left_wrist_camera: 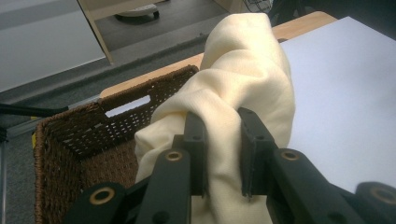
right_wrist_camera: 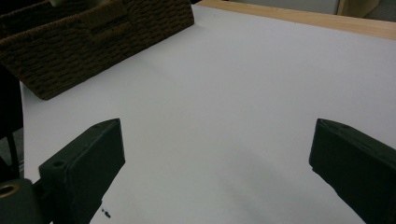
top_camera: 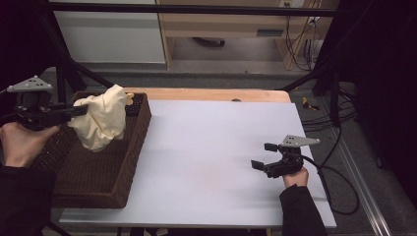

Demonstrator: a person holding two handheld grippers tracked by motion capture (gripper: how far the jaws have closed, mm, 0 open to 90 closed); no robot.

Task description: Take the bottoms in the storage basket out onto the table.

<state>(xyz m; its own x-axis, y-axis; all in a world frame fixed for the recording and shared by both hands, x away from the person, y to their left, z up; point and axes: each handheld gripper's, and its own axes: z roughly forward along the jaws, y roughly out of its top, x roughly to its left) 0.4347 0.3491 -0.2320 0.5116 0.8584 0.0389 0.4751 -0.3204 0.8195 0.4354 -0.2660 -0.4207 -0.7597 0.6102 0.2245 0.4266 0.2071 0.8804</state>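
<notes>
cream cloth, bunched, held above wicker basket

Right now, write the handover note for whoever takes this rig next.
Left gripper: shut on the cream cloth, holding it bunched and lifted above the wicker basket at the table's left edge. The cloth's lower end hangs over the basket's inside; whether it touches the bottom is hard to tell.
Right gripper: open, nothing between the jaws, low over the white table sheet at the right.
Done: cloth gripped and raised.
Left: probably bring the cloth over to the white sheet and set it down, perhaps with the right gripper's help. A yellowish item sits at the basket's far rim.
</notes>
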